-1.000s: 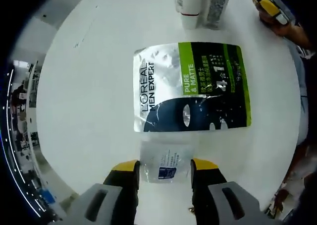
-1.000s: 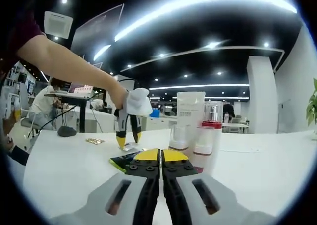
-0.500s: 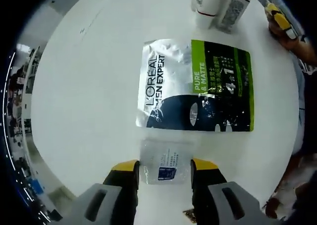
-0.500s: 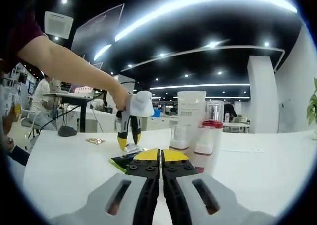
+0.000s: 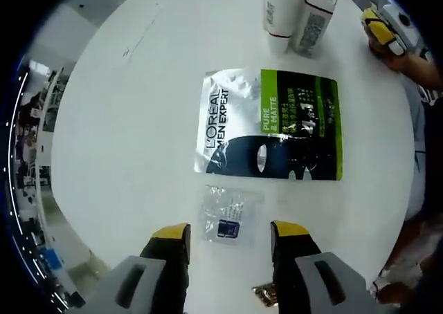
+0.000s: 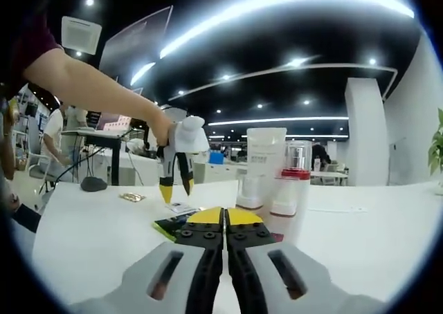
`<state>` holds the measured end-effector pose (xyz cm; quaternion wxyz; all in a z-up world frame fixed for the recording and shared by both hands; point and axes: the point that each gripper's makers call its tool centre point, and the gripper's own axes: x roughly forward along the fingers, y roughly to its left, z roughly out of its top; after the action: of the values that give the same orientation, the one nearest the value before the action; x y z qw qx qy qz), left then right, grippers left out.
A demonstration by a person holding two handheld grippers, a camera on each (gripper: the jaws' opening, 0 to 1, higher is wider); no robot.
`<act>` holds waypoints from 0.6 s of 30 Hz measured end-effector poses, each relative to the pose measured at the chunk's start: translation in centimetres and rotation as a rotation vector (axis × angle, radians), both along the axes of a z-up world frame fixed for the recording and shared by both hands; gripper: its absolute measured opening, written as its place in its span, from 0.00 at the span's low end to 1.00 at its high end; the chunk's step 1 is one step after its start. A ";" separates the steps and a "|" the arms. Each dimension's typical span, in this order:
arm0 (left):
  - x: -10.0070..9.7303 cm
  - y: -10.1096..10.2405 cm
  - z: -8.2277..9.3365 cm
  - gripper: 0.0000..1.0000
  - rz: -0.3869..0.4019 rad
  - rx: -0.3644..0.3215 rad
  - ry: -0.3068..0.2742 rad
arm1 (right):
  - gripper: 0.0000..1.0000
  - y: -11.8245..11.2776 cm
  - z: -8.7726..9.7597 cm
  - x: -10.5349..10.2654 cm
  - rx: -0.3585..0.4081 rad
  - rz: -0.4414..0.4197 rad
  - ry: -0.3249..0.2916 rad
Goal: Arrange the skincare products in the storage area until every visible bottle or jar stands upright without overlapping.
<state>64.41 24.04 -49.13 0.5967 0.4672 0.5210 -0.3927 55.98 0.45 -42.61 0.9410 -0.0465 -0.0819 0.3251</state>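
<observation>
In the left gripper view, our left gripper [image 5: 225, 236] hangs open above the small clear sachet [image 5: 228, 214], beside the flat mask pouch [image 5: 271, 124] mid-table [image 5: 124, 155]; we should descend squarely. It has lifted; the sachet sat between its jaws earlier.

In the right gripper view, our right gripper [image 6: 223, 217] is clenched empty before the upright bottles [image 6: 277, 179], unmoved.

- L'Oréal Men Expert mask pouch [image 5: 268, 124]: silver, black, a lime-green band, white lettering.
- Clear sample sachet [image 5: 229, 215]: transparent, small dark-blue label.
- Table [image 5: 131, 134]: plain white.
- Left gripper [image 5: 230, 236]: grey body, black jaws, yellow tips.
- Tube [image 6: 261, 167]: white.
- Bottle [image 6: 293, 182]: white, red band.
</observation>
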 end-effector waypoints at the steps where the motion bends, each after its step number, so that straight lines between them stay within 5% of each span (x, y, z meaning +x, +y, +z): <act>1: -0.2 0.5 0.2 0.48 0.004 0.005 -0.001 | 0.00 0.0 0.0 0.0 0.001 0.000 0.000; 6: -2.2 5.9 0.4 0.50 0.090 0.073 0.019 | 0.00 0.0 0.1 -0.2 0.010 0.001 0.003; 9: -4.1 7.9 0.1 0.52 0.165 0.048 0.055 | 0.00 0.1 0.1 -0.3 0.009 0.006 0.003; 18: -7.5 10.5 -2.2 0.58 0.233 0.004 0.078 | 0.00 0.6 0.1 -0.7 -0.001 0.017 0.002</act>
<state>56.88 34.50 -51.33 0.6166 0.3892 0.5953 -0.3376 55.25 1.02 -42.54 0.9382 -0.0461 -0.0812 0.3333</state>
